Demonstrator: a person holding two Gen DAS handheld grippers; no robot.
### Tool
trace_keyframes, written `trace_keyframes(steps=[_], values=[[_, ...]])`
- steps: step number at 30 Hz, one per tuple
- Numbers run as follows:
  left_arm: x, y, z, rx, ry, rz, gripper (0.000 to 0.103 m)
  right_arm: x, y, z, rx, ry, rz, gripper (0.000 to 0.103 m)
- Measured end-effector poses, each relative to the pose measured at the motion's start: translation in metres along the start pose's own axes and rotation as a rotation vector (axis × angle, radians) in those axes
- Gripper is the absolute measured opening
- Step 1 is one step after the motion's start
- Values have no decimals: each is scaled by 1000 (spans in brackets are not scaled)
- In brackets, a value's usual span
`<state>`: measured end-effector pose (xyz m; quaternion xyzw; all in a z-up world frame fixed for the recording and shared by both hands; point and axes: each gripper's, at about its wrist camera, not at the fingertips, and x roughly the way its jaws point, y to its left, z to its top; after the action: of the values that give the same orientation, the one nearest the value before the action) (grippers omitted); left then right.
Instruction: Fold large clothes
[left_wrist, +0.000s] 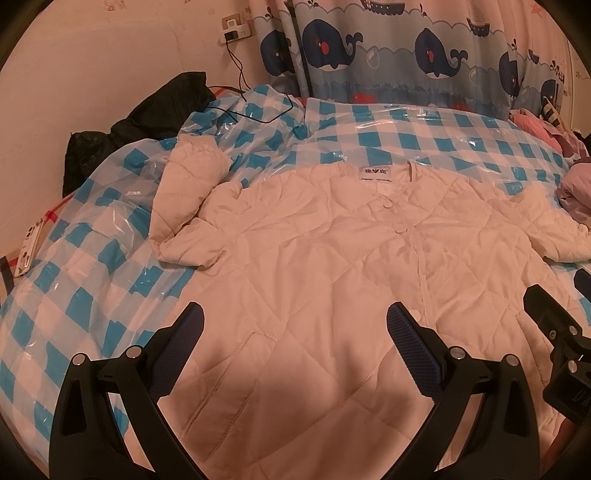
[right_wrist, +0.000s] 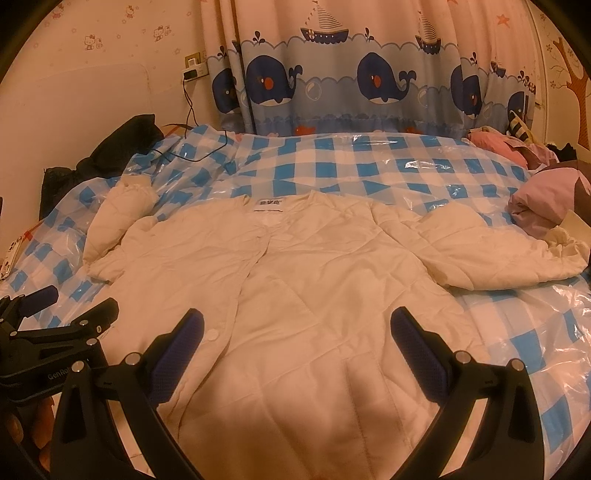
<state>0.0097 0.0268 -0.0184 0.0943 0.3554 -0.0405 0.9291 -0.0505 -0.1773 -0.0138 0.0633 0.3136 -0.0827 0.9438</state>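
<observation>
A cream quilted jacket (left_wrist: 332, 258) lies front up on the bed, buttoned, collar label at the far side; it also shows in the right wrist view (right_wrist: 295, 266). Its left sleeve (left_wrist: 188, 206) is bunched and bent upward; its right sleeve (right_wrist: 491, 251) lies out to the right. My left gripper (left_wrist: 295, 339) is open and empty above the jacket's lower left part. My right gripper (right_wrist: 295, 343) is open and empty above the lower right part. Each gripper shows at the edge of the other's view: the right one (left_wrist: 554, 332), the left one (right_wrist: 66, 314).
A blue and white checked plastic sheet (left_wrist: 424, 133) covers the bed. A black bag (left_wrist: 147, 122) and a cable (left_wrist: 251, 107) lie at the far left, a white device (left_wrist: 29, 247) at the left edge. Pink and purple clothes (right_wrist: 543, 199) are piled at the right. Whale curtains (right_wrist: 351, 81) hang behind.
</observation>
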Motion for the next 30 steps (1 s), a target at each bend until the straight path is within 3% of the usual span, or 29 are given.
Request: trace_keyframes(steps=[30], values=[[-8,-5,8,-10,-19,-4,95,2,7,-5,16,14,12,98]])
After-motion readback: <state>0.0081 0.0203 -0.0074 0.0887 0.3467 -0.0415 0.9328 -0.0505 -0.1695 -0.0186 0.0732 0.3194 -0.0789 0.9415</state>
